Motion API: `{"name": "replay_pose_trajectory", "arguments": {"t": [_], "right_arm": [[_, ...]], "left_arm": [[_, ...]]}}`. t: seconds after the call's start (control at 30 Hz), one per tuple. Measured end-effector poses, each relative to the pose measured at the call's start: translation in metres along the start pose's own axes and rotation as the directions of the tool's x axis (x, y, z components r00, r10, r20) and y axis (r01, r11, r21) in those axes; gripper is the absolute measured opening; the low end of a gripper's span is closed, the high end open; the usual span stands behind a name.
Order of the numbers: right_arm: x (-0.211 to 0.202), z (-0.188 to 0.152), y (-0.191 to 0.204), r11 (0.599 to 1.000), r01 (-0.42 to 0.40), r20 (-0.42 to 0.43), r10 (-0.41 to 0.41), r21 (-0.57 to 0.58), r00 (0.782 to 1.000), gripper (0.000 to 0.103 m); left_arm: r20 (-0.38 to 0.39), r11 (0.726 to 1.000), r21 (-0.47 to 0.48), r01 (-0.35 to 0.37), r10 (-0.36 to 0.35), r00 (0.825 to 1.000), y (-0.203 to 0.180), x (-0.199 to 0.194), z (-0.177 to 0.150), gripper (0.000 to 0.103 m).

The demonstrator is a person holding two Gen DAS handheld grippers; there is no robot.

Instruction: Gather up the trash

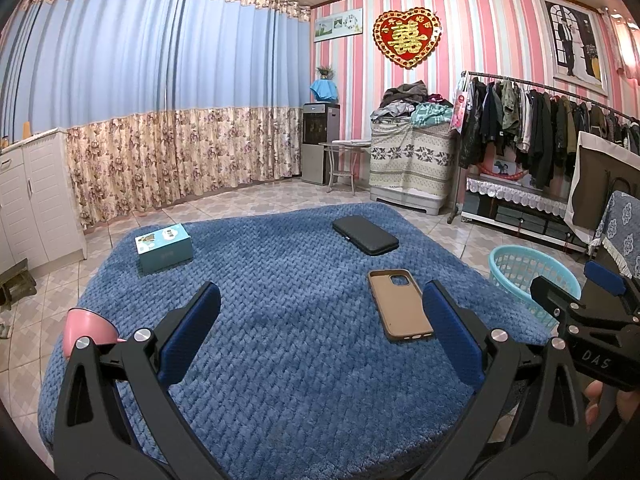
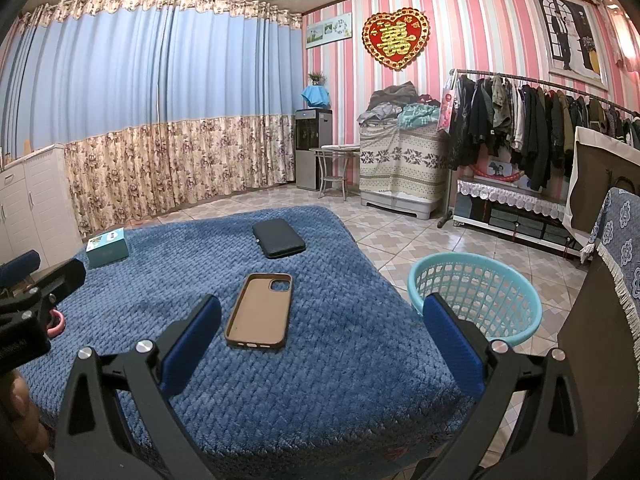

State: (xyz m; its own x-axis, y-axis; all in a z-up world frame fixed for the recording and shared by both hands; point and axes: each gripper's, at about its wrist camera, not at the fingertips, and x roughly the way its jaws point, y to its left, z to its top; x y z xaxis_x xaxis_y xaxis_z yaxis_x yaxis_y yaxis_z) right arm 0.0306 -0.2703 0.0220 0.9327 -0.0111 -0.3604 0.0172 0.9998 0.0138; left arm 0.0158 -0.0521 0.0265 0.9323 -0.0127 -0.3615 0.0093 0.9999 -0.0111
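Hovering over blue blanket [image 1: 280,360], left gripper [image 1: 320,328] spread wide, empty. Same for right gripper [image 2: 320,332]: wide open, gripping nothing. Tan phone case [image 2: 260,310] just ahead between right fingers, touching neither. Black case [image 2: 279,237] further out. Teal box [image 1: 163,248] far left. Teal basket [image 2: 474,296] right, on floor. "DAS" readable on right gripper body.

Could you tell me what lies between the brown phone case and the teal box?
Only bare blue blanket lies between the brown phone case and teal box, clearest in the left wrist view.
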Motion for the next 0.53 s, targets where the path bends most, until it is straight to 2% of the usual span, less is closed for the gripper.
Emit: {"name": "replay_pose_trajectory", "arguments": {"t": [0.53], "right_arm": [[0.0005,-0.0004,0.0005,1.000,-0.001,0.001,0.001,0.001,1.000,0.098]], "left_arm": [[0.010,1.000,0.008,0.000,0.000,1.000,-0.0019,-0.0040,0.0019,0.098]]}}
